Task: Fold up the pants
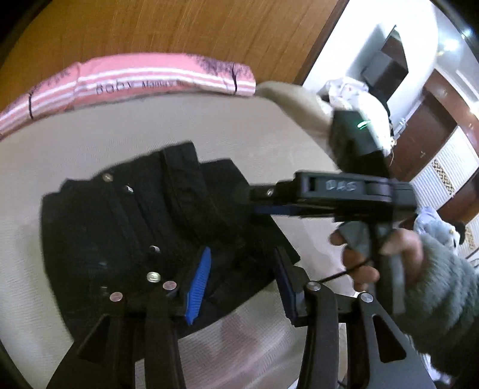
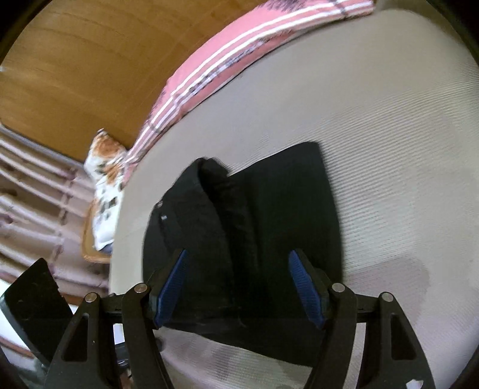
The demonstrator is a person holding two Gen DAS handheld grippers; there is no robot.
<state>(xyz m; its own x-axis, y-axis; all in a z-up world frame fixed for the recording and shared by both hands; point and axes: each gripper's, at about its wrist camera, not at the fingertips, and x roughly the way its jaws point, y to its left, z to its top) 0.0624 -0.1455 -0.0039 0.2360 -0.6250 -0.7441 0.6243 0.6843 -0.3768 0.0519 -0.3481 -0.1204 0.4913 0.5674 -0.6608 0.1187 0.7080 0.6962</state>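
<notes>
We angle both grippers down over the folded black pants (image 2: 269, 209) on the beige bed (image 2: 389, 134); left gripper (image 1: 239, 281) and right gripper (image 2: 239, 287) gape empty. Pink striped bedding (image 1: 149, 77) lines a wooden headboard (image 1: 179, 27).

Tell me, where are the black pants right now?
The black pants lie folded on the beige mattress, in the middle of both wrist views, just ahead of each gripper and below the pink striped blanket along the wooden headboard.
</notes>
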